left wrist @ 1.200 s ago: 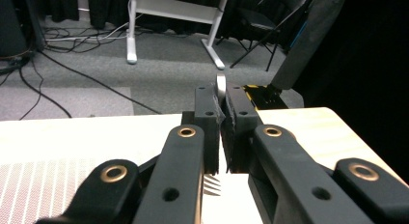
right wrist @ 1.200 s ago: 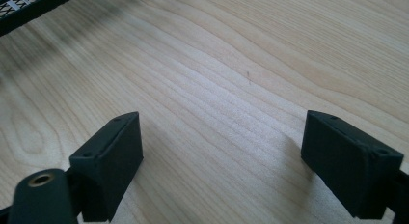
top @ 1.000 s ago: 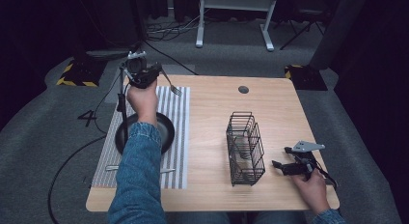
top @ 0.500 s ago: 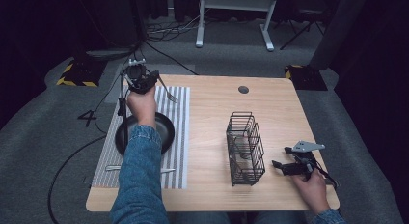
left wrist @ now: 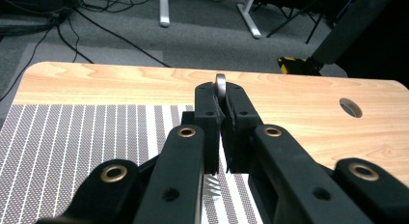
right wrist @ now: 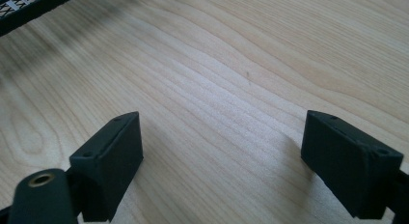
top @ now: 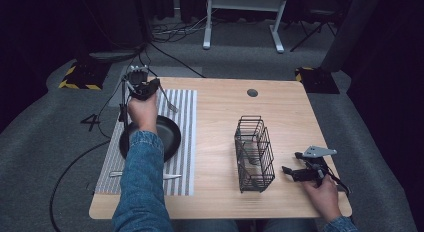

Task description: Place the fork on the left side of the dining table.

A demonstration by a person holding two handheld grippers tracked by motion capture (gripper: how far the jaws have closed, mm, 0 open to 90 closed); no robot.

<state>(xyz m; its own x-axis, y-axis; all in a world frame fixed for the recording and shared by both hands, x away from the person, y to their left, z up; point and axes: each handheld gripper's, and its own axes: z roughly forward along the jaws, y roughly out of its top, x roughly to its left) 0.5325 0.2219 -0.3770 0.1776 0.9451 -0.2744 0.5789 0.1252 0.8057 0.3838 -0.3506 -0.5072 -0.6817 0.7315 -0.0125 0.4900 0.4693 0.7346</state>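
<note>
The left gripper (left wrist: pixel 221 132) is clamped on a fork (left wrist: pixel 220 86), handle end poking up between the jaws, tines (left wrist: pixel 211 185) hanging above the striped placemat (top: pixel 186 117) at the worktop's (top: pixel 225 99) far left, beyond the black pan (top: pixel 167 134). The right gripper (right wrist: pixel 222 161) rests wide apart on bare wood, near right of the wire basket (top: pixel 255 152).
</note>
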